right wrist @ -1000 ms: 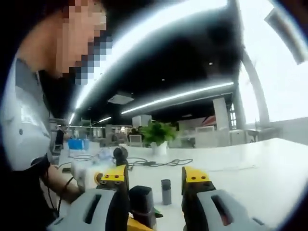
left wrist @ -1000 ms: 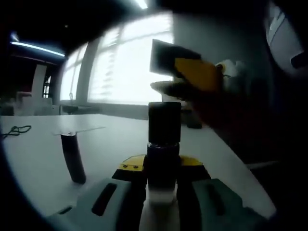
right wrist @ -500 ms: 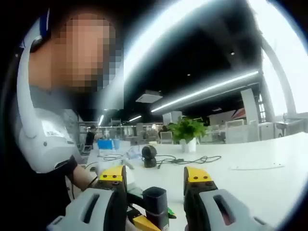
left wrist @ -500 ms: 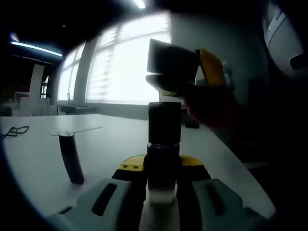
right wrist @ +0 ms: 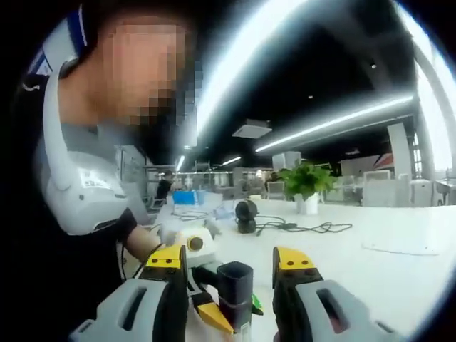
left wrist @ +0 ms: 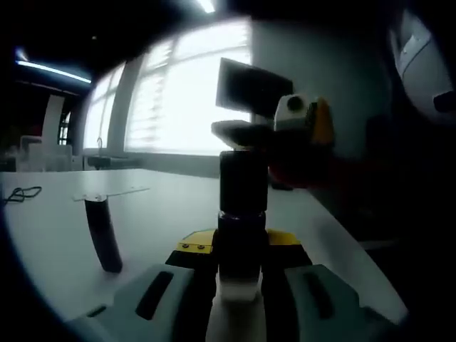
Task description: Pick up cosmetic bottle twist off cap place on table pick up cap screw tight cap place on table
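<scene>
Big white worktop (left wrist: pixel 50 235) ahead of me, bright windows (left wrist: pixel 178 92) behind; a dark curved piece (left wrist: pixel 103 235) stands on it. My left tool (left wrist: pixel 241 267) clamps the cosmetic bottle (left wrist: pixel 242 214) upright; my right tool (right wrist: pixel 229 274), jaws apart, straddles its dark cap (right wrist: pixel 235 285). Potted plant (right wrist: pixel 306 192) beyond.

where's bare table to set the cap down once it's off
In the left gripper view, white table is bare between the dark upright piece and the left claw. Crowded around the bottle, where the right claw closes in.
</scene>
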Tool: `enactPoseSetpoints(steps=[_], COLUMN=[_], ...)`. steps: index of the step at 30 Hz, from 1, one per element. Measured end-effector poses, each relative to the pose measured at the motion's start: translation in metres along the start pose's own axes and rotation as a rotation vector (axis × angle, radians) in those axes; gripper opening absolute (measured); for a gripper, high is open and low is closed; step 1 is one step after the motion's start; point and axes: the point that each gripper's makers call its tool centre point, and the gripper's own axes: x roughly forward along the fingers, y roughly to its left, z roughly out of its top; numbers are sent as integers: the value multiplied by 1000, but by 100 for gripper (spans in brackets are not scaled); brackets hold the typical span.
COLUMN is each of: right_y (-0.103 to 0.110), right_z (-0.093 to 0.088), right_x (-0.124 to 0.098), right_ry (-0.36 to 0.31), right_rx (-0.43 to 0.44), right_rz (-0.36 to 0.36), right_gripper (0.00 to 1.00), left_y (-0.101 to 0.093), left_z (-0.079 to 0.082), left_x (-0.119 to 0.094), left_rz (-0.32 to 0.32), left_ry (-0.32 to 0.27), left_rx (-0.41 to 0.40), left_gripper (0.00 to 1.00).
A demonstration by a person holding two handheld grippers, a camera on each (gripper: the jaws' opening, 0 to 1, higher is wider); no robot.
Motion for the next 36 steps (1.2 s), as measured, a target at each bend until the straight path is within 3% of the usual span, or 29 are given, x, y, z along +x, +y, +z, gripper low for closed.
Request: enactPoseSetpoints(steps=[7, 13, 16, 22, 26, 36], right_y=[2, 5, 3, -9, -1, 6], right_z=[2, -11, -15, -24, -29, -41], right_x=[-3, -1, 1, 8, 12, 22], right_ry=[22, 101, 111, 121, 120, 128], right_rx=[13, -11, 20, 41, 101, 97], right_rz=[74, 177, 254, 330, 387, 446], right_gripper=[43, 41, 38, 34, 33, 26], left_y=[0, 0, -1, -3, -4, -11], left_z=[0, 0, -1, -1, -1, -1], left_x=[0, 0, 0, 0, 0, 0], left_rz=[-2, -3, -4, -13, -21, -60], left_ry=[0, 0, 0, -1, -1, 0], left_rx=[3, 5, 6, 10, 11, 6], left_gripper=[14, 14, 14, 14, 14, 14])
